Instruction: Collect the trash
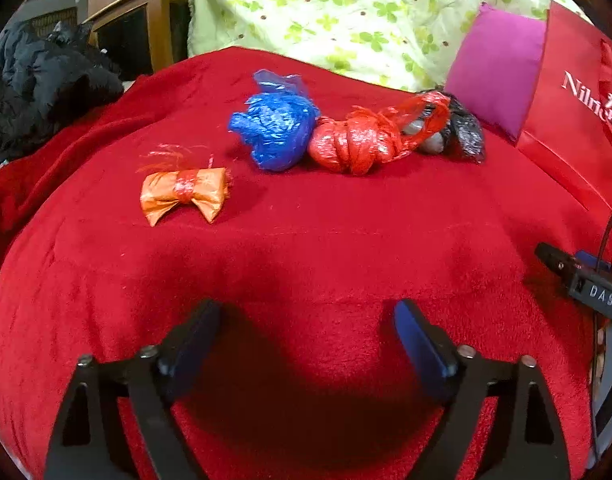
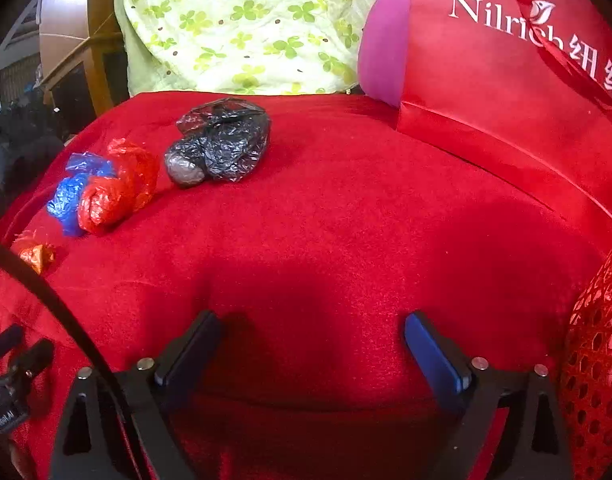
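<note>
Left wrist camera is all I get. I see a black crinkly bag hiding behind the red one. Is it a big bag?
Observer: From the right wrist view the black bag shows whole, a crumpled bundle lying apart from the red bag.
Operator: What's on the far right?
Observer: A red mesh basket sits right beside the right gripper.
Operator: Is that gripper holding anything?
Observer: No, its jaws stand open over bare red blanket.

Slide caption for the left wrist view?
Open left claw over red blanket, facing four knotted plastic bags.
</note>
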`<state>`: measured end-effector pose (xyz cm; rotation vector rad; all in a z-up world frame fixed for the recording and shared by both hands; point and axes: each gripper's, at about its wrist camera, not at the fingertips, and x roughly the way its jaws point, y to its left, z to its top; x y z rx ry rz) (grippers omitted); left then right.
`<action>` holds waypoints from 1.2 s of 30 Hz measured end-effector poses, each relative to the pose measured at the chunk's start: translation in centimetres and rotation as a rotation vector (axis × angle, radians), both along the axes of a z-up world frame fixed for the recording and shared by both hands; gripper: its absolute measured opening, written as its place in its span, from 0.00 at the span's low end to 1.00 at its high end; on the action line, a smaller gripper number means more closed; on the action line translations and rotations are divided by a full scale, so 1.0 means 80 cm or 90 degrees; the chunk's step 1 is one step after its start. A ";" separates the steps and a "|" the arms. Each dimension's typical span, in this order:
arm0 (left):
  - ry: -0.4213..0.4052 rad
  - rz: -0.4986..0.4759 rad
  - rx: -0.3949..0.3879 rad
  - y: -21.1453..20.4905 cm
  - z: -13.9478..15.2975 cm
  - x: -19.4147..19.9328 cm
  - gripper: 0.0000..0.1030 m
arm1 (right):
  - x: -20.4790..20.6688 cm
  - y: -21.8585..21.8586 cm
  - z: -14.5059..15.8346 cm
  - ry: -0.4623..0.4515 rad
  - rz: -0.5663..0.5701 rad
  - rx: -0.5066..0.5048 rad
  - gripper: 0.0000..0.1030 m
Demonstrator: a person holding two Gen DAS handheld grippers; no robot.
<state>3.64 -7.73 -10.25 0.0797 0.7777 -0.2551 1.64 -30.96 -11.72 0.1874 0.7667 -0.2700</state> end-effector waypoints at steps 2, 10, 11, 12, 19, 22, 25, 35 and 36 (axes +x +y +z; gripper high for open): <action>-0.009 -0.009 0.004 -0.003 -0.005 -0.001 0.96 | 0.001 -0.002 0.000 0.000 -0.003 -0.001 0.95; -0.017 -0.026 -0.008 -0.001 -0.007 -0.002 0.99 | -0.005 0.004 -0.004 0.007 0.006 -0.012 0.99; -0.017 -0.026 -0.009 -0.001 -0.007 -0.002 0.99 | -0.004 0.007 -0.004 0.012 0.005 -0.020 1.00; -0.018 -0.027 -0.009 -0.001 -0.007 -0.002 0.99 | -0.003 0.008 -0.004 0.015 0.004 -0.026 0.99; -0.019 -0.024 0.004 -0.002 -0.009 -0.004 1.00 | -0.004 0.008 -0.005 0.013 0.004 -0.022 1.00; -0.019 -0.022 0.010 -0.004 -0.009 -0.003 1.00 | -0.004 0.007 -0.005 0.013 0.004 -0.023 1.00; -0.020 -0.021 0.012 -0.004 -0.009 -0.003 1.00 | -0.003 0.007 -0.005 0.013 0.004 -0.022 1.00; -0.021 -0.020 0.017 -0.005 -0.010 -0.003 1.00 | -0.003 0.007 -0.005 0.013 0.004 -0.022 1.00; -0.022 -0.020 0.020 -0.006 -0.010 -0.003 1.00 | -0.003 0.007 -0.005 0.014 0.004 -0.023 1.00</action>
